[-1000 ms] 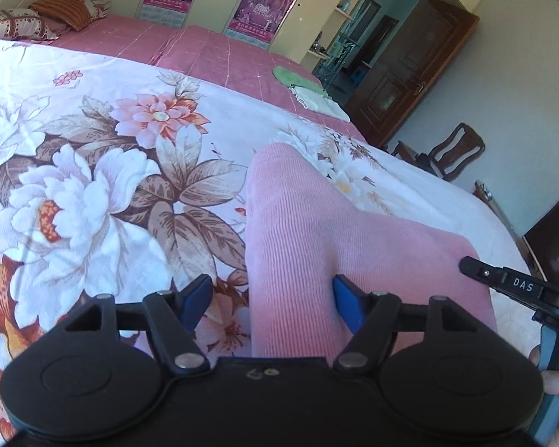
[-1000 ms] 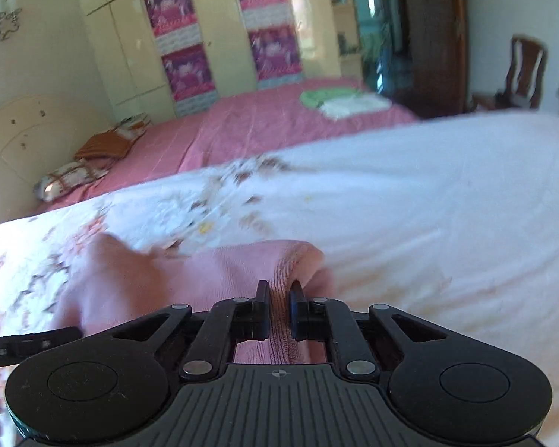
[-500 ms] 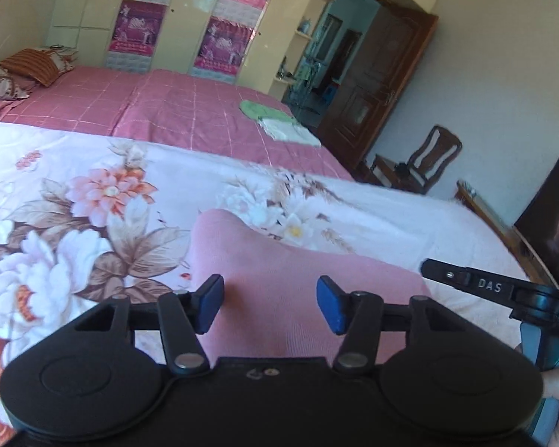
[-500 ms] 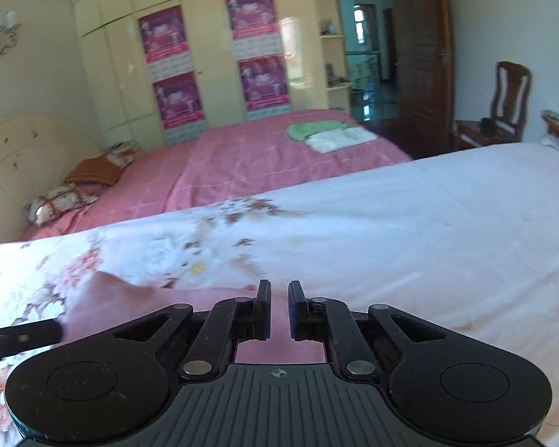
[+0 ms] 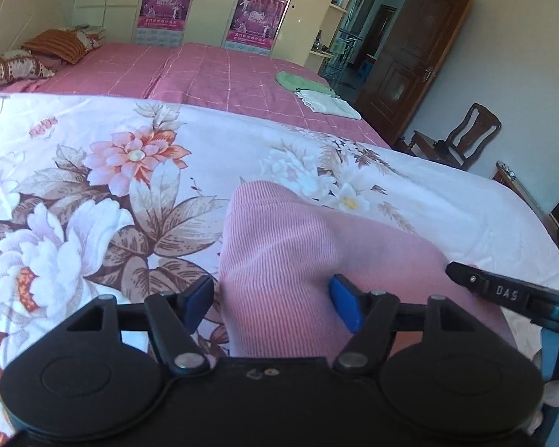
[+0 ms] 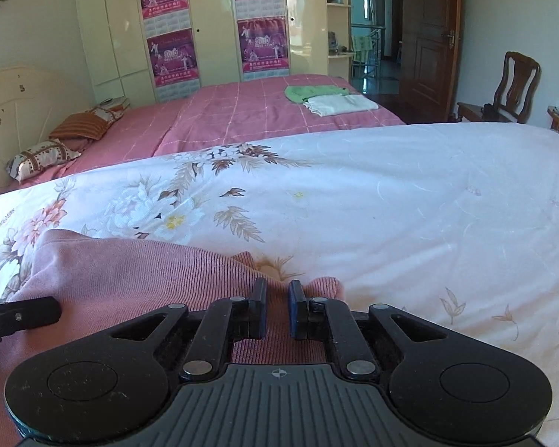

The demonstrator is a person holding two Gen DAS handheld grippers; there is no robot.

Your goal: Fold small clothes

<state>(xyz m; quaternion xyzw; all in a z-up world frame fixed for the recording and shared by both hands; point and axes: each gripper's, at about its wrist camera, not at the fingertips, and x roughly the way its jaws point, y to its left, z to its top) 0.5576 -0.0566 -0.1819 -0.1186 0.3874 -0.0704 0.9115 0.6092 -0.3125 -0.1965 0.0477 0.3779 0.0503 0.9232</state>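
A pink ribbed garment (image 5: 302,260) lies on the floral bedsheet (image 5: 93,186), spread from left to right. My left gripper (image 5: 270,303) is open, its blue pads standing wide apart just above the cloth's left part. In the right wrist view the same garment (image 6: 138,275) lies low and to the left. My right gripper (image 6: 277,303) hovers at its right edge with a narrow gap between the pads and nothing pinched. Each gripper's finger shows at the edge of the other's view.
A second bed with a pink checked cover (image 6: 242,111) stands behind, with a green cloth (image 6: 309,91) and a white cloth (image 6: 339,104) folded on it. Pillows (image 6: 56,141) lie at its head. A wooden chair (image 6: 510,85) and door stand at the right.
The right gripper let go of the garment's edge and its pads parted slightly. Both grippers rose, then dropped back toward the cloth. The left gripper stayed open.
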